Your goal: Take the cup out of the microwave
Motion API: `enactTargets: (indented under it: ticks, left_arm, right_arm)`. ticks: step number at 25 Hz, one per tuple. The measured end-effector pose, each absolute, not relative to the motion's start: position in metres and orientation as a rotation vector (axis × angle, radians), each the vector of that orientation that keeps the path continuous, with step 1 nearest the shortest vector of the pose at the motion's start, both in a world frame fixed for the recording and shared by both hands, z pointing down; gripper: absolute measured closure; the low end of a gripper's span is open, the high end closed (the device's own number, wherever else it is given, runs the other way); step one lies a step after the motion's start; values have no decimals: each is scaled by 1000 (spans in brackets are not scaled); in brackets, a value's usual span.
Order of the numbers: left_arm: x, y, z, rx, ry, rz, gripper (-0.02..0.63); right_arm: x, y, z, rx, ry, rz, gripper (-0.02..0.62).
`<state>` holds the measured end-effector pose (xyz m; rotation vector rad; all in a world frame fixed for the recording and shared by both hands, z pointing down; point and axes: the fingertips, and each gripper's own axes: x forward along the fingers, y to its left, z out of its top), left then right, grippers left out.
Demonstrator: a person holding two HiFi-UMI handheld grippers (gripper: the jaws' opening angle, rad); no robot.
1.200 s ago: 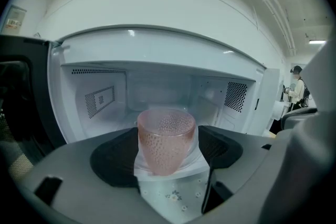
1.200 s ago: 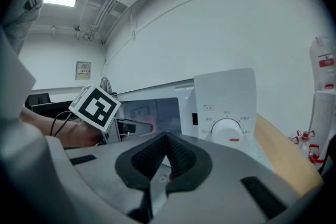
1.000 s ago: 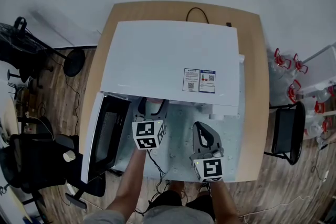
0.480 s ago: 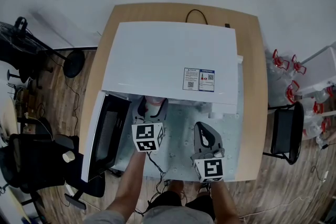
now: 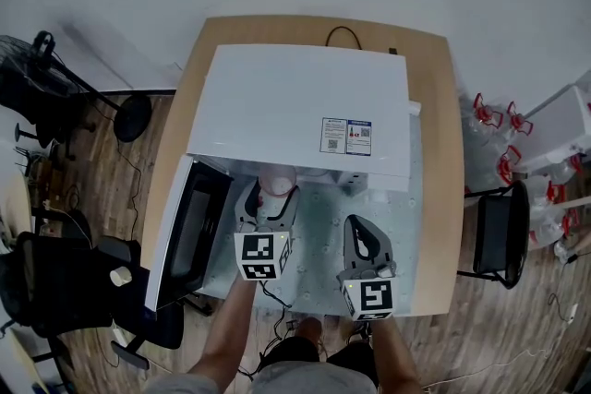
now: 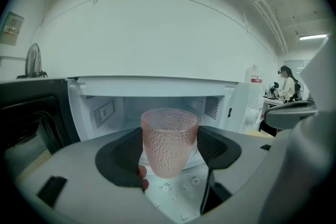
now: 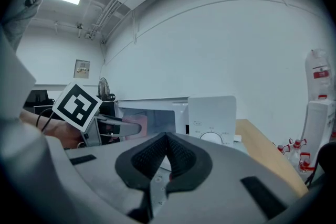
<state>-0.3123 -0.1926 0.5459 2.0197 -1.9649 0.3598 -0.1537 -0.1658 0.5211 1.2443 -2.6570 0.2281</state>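
The left gripper (image 5: 270, 198) is clenched on a pink dimpled cup (image 6: 169, 141), one jaw pressing each side, and the cup stands upright just in front of the cavity of the white microwave (image 5: 295, 106), over a pale flower-printed cloth (image 5: 319, 240) that covers the near part of the wooden table (image 5: 445, 198). The microwave door (image 5: 189, 231) is swung wide open to the left, well off the line between cup and person. The right gripper (image 7: 166, 150) is near and to the right of the cup, apart from it, its jaws pressed together with nothing between them; just beyond it is the microwave's control panel (image 7: 212, 118) with a round dial. Two stickers (image 5: 349, 136) with blue headers and QR codes sit on the microwave's top, their print too small to read. A black power cable (image 5: 342, 32) loops at the far edge of the table, a black chair (image 5: 503, 231) stands to the right, and a fan (image 5: 23, 74) to the far left. Compared with a second ago, the cup has come out from under the microwave's front edge toward the person, and the right gripper has hardly shifted.
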Motion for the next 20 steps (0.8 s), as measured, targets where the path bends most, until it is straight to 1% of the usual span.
enactTargets:
  ticks: [10, 20]
  left_arm:
    - [-279, -154, 525, 2081, -1949, 367, 265]
    - [-220, -119, 522, 2166, -1859, 387, 265]
  right_arm:
    - [-133, -146, 506, 1271, -2663, 192, 577]
    - [-83, -132, 496, 1372, -2625, 178, 577]
